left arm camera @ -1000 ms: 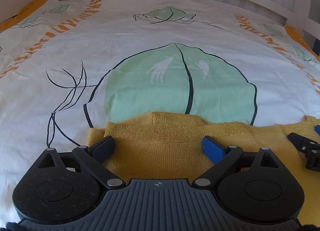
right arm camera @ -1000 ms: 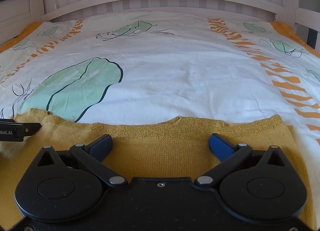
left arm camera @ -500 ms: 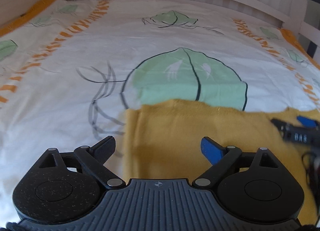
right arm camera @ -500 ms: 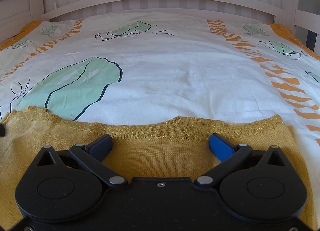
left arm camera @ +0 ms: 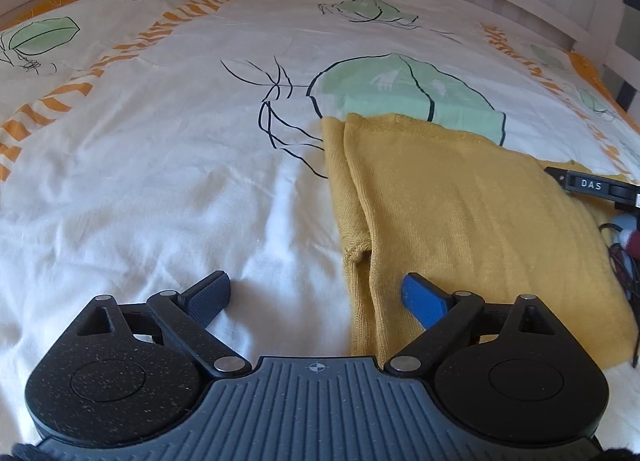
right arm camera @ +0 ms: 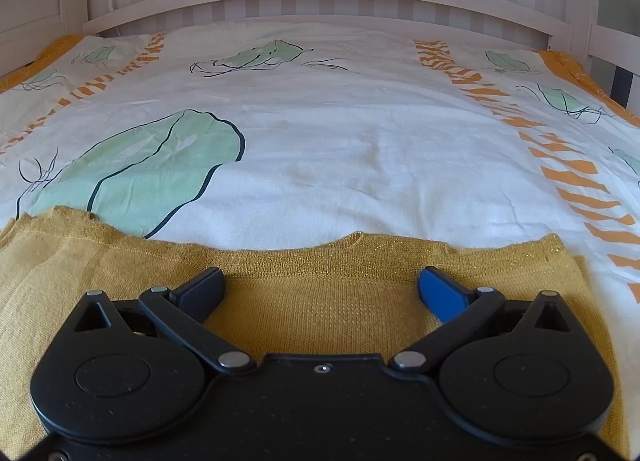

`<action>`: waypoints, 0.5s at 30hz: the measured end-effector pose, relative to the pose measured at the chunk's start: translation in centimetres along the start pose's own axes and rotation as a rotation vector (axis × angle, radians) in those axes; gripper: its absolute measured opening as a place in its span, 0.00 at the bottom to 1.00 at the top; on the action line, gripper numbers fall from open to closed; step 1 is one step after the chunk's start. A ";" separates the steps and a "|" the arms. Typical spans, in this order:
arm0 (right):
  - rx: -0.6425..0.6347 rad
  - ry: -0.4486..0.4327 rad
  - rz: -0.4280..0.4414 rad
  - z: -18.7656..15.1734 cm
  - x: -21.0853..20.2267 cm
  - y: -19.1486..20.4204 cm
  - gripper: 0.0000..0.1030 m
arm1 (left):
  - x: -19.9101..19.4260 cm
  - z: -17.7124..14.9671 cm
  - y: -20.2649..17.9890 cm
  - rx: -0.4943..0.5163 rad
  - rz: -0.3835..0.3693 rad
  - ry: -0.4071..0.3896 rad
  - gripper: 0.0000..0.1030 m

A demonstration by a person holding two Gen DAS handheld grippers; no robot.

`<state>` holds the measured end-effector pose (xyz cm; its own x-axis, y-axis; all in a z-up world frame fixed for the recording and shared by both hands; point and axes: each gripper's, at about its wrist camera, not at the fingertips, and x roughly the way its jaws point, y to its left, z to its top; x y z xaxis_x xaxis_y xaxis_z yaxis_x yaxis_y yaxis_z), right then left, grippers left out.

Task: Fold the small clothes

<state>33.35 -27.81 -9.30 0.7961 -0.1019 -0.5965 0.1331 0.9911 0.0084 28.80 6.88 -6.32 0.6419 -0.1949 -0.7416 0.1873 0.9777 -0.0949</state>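
Left wrist view showed our left gripper [left arm camera: 318, 295] spread wide over the folded left edge of the mustard knit sweater [left arm camera: 460, 217], which lay flat on the leaf-print bedsheet [left arm camera: 160, 165]. Our right gripper [right arm camera: 320, 291] hovered agape above it. We judged the knit soft, light and floppy, best pinched at the doubled edge.

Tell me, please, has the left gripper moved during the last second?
Yes. The left gripper has shifted left: the green leaf print now sits further right.
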 end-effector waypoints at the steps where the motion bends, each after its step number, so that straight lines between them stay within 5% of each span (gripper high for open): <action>1: -0.003 0.002 -0.002 0.1 0.0 0.0 1.00 | 0.0 0.0 0.0 0.001 -0.002 -0.001 0.91; 9: -0.005 0.111 -0.012 2.4 -0.5 0.3 0.99 | -0.4 -0.4 0.5 0.010 -0.023 0.009 0.91; 15: 0.073 0.104 0.013 3.4 -4.4 2.0 0.99 | -0.8 -0.5 0.2 0.003 -0.025 0.011 0.91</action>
<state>32.13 -25.68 -3.88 0.7329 -0.0762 -0.6760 0.1689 0.9830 0.0723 27.98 7.29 -6.09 0.6285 -0.2187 -0.7464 0.2053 0.9723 -0.1120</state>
